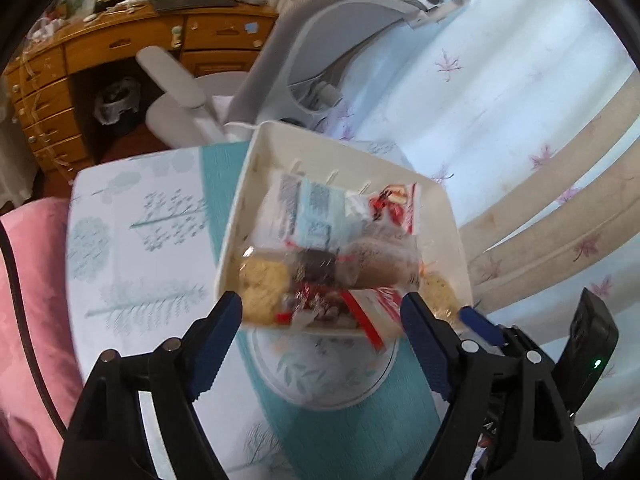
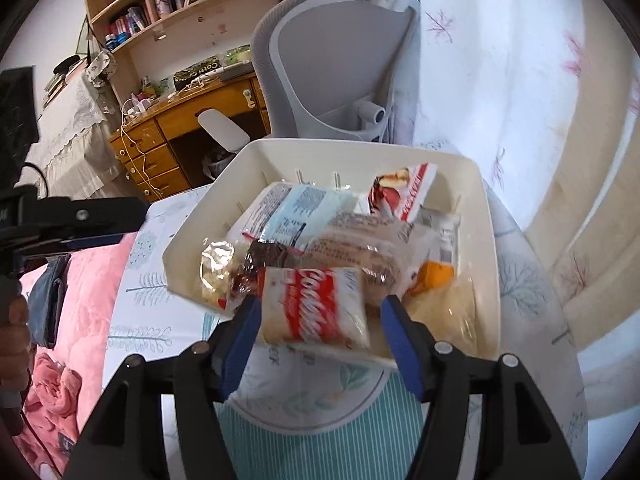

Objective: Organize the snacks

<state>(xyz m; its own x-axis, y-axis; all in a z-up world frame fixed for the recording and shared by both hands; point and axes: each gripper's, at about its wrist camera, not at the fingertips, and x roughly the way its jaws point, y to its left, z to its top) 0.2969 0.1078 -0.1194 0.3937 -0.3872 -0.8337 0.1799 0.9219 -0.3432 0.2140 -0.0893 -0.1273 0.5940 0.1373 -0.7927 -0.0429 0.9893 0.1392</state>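
Observation:
A cream plastic basket [image 1: 256,168] [image 2: 490,216] sits on a small table and holds several wrapped snacks. Among them are a pale blue packet [image 1: 316,212] [image 2: 296,208], a red-and-white packet [image 1: 396,204] [image 2: 404,188] at the back, and clear bags of cookies [image 1: 264,280]. My left gripper [image 1: 322,320] stands open just above the basket's near rim, nothing pinched. My right gripper [image 2: 322,314] is open too, its fingers on either side of a red-and-white cookie packet [image 2: 316,308] that lies at the basket's front. One of its blue fingertips [image 1: 476,320] shows in the left wrist view.
The table wears a white and teal leaf-print cloth [image 1: 140,240] [image 2: 320,432]. A grey office chair [image 1: 320,48] [image 2: 336,72] stands right behind the basket, with a wooden desk [image 1: 120,48] [image 2: 180,128] beyond it. Pink bedding [image 1: 32,300] [image 2: 72,320] lies to the left and a floral curtain [image 1: 500,100] hangs to the right.

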